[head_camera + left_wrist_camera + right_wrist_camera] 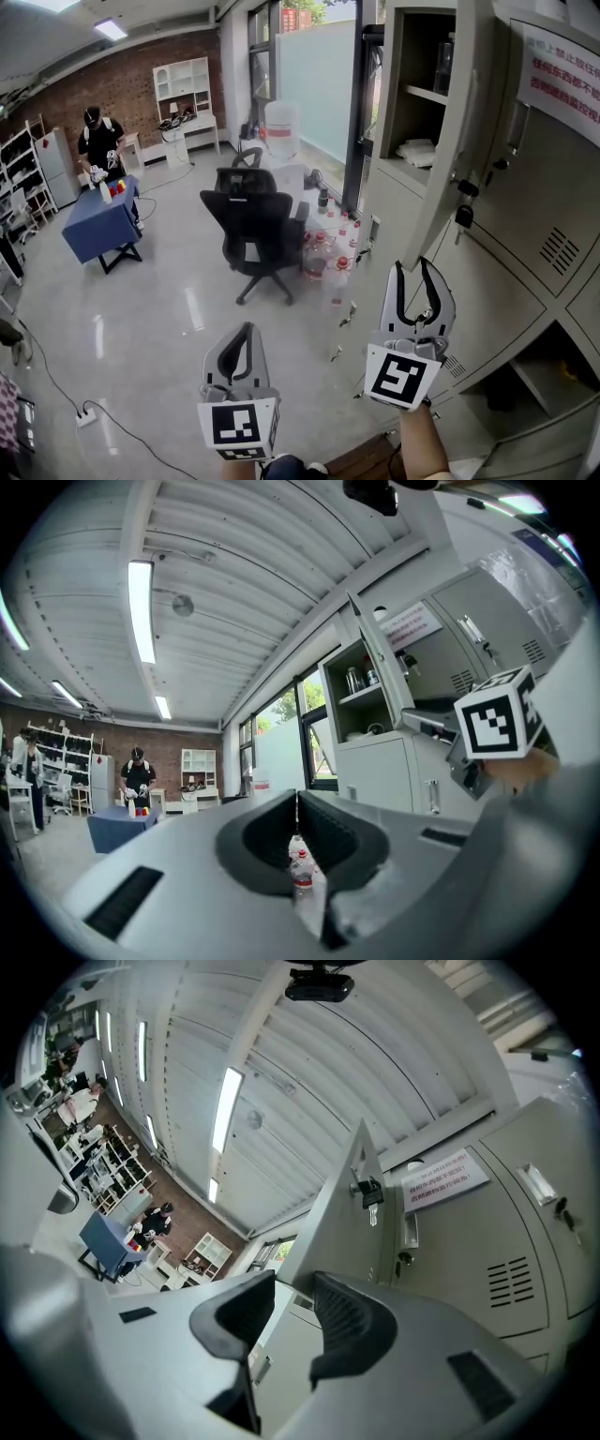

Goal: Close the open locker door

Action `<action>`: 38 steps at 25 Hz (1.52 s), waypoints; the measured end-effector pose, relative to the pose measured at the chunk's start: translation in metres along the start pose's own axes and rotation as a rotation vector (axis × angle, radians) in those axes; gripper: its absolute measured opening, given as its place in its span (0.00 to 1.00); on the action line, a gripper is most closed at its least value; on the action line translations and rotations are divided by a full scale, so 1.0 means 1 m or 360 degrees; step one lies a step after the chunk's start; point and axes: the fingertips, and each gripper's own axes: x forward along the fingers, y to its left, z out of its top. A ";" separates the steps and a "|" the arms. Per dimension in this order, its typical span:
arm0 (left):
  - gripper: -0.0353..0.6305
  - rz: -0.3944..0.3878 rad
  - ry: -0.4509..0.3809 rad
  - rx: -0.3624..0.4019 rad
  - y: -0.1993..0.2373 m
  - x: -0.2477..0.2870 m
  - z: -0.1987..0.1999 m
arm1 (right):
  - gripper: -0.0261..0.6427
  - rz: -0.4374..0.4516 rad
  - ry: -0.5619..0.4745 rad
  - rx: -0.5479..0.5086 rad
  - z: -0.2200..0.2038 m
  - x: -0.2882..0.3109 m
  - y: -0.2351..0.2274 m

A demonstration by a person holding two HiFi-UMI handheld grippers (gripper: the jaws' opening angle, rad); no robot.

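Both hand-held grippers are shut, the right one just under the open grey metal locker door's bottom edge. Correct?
Not quite. The right hand-held gripper has its jaws apart, as the right gripper view shows; it does sit just under the bottom edge of the open grey metal locker door. The left hand-held gripper is shut.
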 end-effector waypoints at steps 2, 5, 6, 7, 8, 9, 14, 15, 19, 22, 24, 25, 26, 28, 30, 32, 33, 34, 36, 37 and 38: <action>0.06 0.0003 -0.0002 0.0009 0.002 0.001 0.000 | 0.25 0.0003 0.0001 -0.0012 0.001 0.004 0.003; 0.06 0.0012 -0.0013 0.0014 0.006 0.004 0.000 | 0.25 0.0000 0.0002 -0.0036 0.001 0.010 0.010; 0.06 0.0018 -0.0013 0.0012 0.009 0.006 -0.001 | 0.25 -0.0006 0.0005 -0.0048 0.001 0.013 0.013; 0.06 0.0024 -0.0016 0.0005 0.011 0.008 -0.001 | 0.26 -0.0016 0.0009 -0.0062 0.001 0.016 0.016; 0.06 0.0027 -0.0018 -0.0011 0.013 0.011 -0.001 | 0.26 -0.0029 0.0014 -0.0078 0.001 0.020 0.019; 0.06 0.0025 -0.0019 -0.0029 0.015 0.015 -0.001 | 0.26 -0.0045 0.0019 -0.0092 0.001 0.023 0.023; 0.06 0.0020 -0.0063 -0.0017 0.033 0.043 -0.003 | 0.26 -0.0103 0.0038 -0.0124 0.000 0.043 0.040; 0.06 0.0007 -0.0083 -0.0013 0.036 0.051 -0.004 | 0.26 -0.0112 0.0033 -0.0125 0.000 0.048 0.044; 0.06 -0.0072 -0.0166 -0.0031 0.045 0.087 -0.015 | 0.26 -0.0179 -0.0016 -0.0160 -0.002 0.068 0.056; 0.06 -0.0163 -0.0195 -0.0053 0.051 0.120 -0.031 | 0.26 -0.0218 -0.0051 -0.0196 -0.007 0.088 0.065; 0.06 -0.0225 -0.0200 -0.0031 0.056 0.141 -0.041 | 0.26 -0.0269 -0.0055 -0.0225 -0.011 0.100 0.070; 0.06 -0.0255 -0.0201 -0.0016 0.059 0.152 -0.045 | 0.26 -0.0307 -0.0050 -0.0241 -0.014 0.106 0.073; 0.06 -0.0285 -0.0204 -0.0005 0.062 0.161 -0.046 | 0.26 -0.0346 -0.0038 -0.0254 -0.017 0.112 0.076; 0.06 -0.0341 -0.0221 0.0003 0.070 0.178 -0.046 | 0.26 -0.0402 -0.0005 -0.0263 -0.020 0.123 0.080; 0.06 -0.0396 -0.0236 -0.0003 0.076 0.191 -0.045 | 0.26 -0.0428 0.0023 -0.0273 -0.021 0.134 0.084; 0.06 -0.0443 -0.0232 -0.0020 0.082 0.202 -0.048 | 0.26 -0.0454 0.0053 -0.0296 -0.024 0.142 0.086; 0.06 -0.0461 -0.0224 -0.0027 0.085 0.208 -0.051 | 0.26 -0.0467 0.0071 -0.0306 -0.026 0.147 0.086; 0.06 -0.0477 -0.0218 -0.0033 0.087 0.213 -0.053 | 0.26 -0.0479 0.0086 -0.0313 -0.027 0.151 0.087; 0.06 -0.0499 -0.0210 -0.0039 0.092 0.222 -0.058 | 0.26 -0.0500 0.0106 -0.0324 -0.030 0.160 0.088; 0.06 -0.0507 -0.0208 -0.0036 0.094 0.225 -0.061 | 0.26 -0.0509 0.0112 -0.0325 -0.032 0.165 0.088; 0.06 -0.0513 -0.0205 -0.0028 0.097 0.229 -0.064 | 0.25 -0.0519 0.0113 -0.0323 -0.034 0.170 0.089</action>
